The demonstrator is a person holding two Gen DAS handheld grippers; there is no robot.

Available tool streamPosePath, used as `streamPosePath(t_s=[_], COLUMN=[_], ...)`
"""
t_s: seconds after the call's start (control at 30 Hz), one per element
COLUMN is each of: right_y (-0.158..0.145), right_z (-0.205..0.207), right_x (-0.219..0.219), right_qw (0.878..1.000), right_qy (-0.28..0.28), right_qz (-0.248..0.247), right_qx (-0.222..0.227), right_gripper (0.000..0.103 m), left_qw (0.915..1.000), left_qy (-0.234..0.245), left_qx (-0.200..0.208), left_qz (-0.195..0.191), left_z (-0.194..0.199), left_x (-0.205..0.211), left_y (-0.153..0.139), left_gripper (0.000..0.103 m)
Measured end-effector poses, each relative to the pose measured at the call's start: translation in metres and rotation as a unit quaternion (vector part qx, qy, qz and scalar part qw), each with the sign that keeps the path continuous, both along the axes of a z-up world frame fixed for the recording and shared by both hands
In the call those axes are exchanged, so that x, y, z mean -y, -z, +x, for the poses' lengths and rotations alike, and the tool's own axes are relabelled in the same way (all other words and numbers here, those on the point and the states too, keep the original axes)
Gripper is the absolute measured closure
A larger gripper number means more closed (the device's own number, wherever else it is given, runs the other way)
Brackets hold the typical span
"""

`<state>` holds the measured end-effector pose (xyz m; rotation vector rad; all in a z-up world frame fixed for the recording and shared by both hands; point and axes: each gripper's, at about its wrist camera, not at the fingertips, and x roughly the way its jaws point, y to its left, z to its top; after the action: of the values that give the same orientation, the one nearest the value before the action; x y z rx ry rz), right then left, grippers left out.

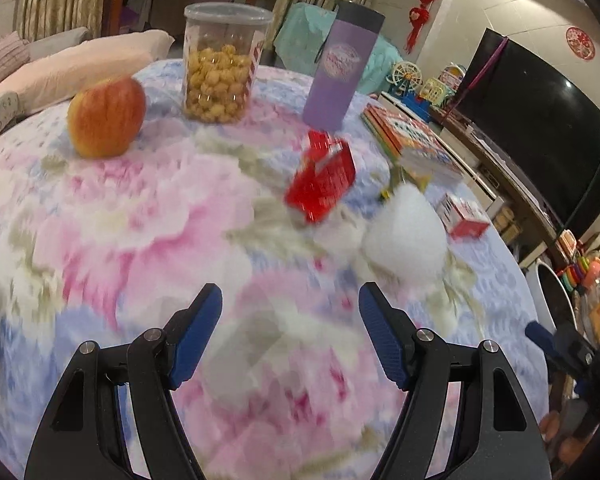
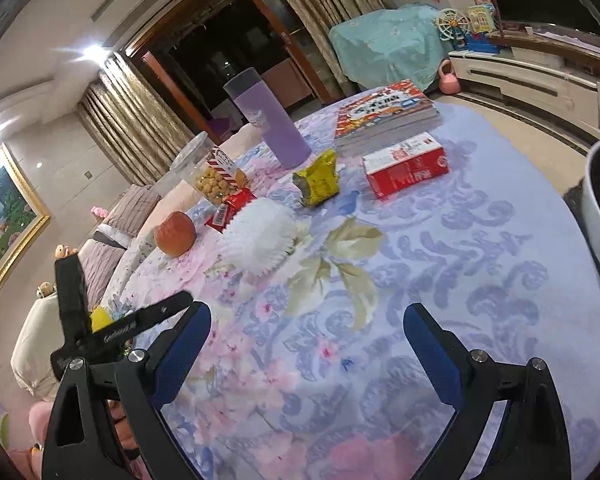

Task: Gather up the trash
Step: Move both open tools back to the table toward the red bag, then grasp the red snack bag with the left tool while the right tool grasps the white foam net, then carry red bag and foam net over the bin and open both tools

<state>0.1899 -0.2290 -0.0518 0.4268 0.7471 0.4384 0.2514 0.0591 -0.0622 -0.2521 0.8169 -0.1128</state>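
Left wrist view: the left gripper [image 1: 290,320] has its jaws apart with nothing between them, only the flowered worktop [image 1: 100,240] beneath. The picture is blurred. Ahead of the jaws and to their right lies a red wrapper [image 1: 322,184]; nearer, just beyond the right jaw, sits a white foam fruit net [image 1: 406,232]. An apple [image 1: 106,118], a snack jar [image 1: 220,64] and a purple cup [image 1: 340,68] stand further ahead and are judged not to be trash.

Right wrist view: the right gripper [image 2: 306,336] also has its jaws apart and empty. Ahead and to the left of them lies the foam net [image 2: 260,236], with the red wrapper [image 2: 230,210] touching its far side. A yellow wrapper [image 2: 318,180] lies straight ahead, further off, a red box [image 2: 406,170] beside it. A white bin rim [image 2: 598,216] shows at far right.

Judgement: approach stage. Settle the left jaws astride one light item, close gently, and avoid nudging the apple.
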Motion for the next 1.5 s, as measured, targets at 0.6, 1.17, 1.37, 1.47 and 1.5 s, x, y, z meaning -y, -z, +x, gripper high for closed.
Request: streamPosePath(t_s=[0.6,1.17,1.37,1.47,1.5], right_y=[0.008,0.033,0.022,0.014,0.012], right_z=[0.044,0.102,0.081,0.064,0.058], right_x=[-0.029,-0.089,-0.075,-0.064,-0.059], right_qw=[0.999,0.997,0.998,0.998,0.998], right_qy=[-0.009,-0.038,-0.035,-0.036,-0.037], right_qz=[0.034,0.033,0.045,0.041,0.042], right_qx=[-0.026,-0.05,-0.024,-0.013,-0.009], right_gripper=[0.005,0.061,0.087,0.089,0.089], left_qw=[0.9972,0.9986,0.9983,0.9975,0.9973], left_qy=[0.073,0.033,0.046,0.059,0.064], left_qx=[0.002,0.003,0.006,0.009,0.012], left_qz=[-0.018,-0.042,-0.035,-0.039,-0.035], left_z=[0.1,-0.018,-0.041,-0.052,-0.055], left_x=[0.012,-0.022,-0.004,0.01,0.017], left_y=[0.018,0.004,0.0,-0.002,-0.003], left_gripper=[0.1,0.1,0.1,0.1,0.1])
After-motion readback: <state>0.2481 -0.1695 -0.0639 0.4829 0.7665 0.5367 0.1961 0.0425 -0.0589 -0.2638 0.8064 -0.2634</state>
